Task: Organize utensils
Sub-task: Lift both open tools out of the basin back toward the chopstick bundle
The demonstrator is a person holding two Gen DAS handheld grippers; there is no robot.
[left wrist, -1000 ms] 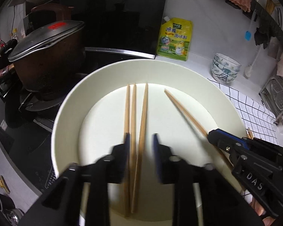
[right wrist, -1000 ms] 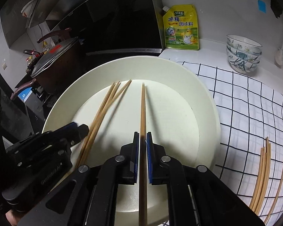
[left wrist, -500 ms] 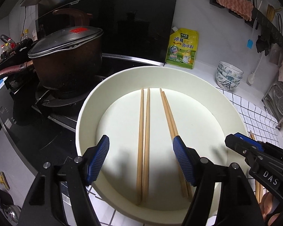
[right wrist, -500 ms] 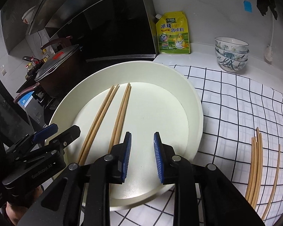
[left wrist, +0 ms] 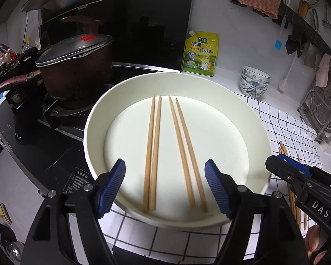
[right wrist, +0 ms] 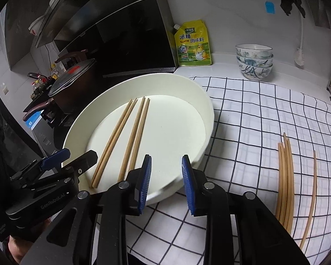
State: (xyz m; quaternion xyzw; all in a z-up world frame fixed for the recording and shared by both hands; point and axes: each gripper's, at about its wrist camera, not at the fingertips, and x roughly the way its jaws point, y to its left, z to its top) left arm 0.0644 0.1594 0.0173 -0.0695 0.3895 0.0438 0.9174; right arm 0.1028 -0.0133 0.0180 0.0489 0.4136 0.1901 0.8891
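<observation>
Four wooden chopsticks (left wrist: 173,150) lay as two near-parallel pairs on the floor of the round cream tray (left wrist: 257,119), which sat at the stove-side edge of the surface on a checked cloth (right wrist: 260,119). The left tongs (left wrist: 165,187) had just been opening and hovered wide apart over the tray's near rim, gripping nothing. The right tongs (right wrist: 166,183), also just opening, stood moderately parted and empty above the rim, while more loose chopsticks (right wrist: 285,178) rested on the cloth near the surface's right edge.
</observation>
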